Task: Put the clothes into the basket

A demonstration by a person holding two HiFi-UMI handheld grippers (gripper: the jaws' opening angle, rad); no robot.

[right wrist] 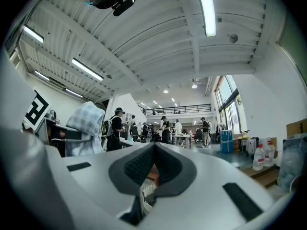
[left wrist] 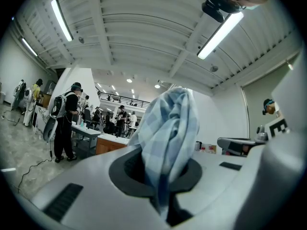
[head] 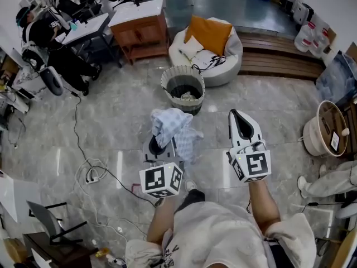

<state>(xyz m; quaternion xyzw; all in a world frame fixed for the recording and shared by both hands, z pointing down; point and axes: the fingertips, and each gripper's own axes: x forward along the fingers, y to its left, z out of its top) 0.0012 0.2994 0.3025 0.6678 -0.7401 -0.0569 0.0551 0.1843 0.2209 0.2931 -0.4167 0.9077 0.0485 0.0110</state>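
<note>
A light blue checked cloth [head: 173,124] bunches up from my left gripper [head: 159,143], which is shut on it. In the left gripper view the cloth [left wrist: 170,128] stands out of the closed jaws of that gripper [left wrist: 165,178] and hides their tips. My right gripper [head: 237,116] is held level beside it, shut, with nothing in it. In the right gripper view its tips [right wrist: 153,148] meet, and the cloth [right wrist: 85,126] shows at the left. The woven basket [head: 183,78] stands on the floor just beyond both grippers, with some cloth lying inside.
A beanbag chair [head: 226,66] with an orange cushion [head: 209,33] sits behind the basket. A wooden desk [head: 139,29] is at the back left, wooden steps [head: 279,54] at the back right. Cables and a power strip [head: 91,176] lie on the floor at the left. A round tub [head: 321,128] stands at the right.
</note>
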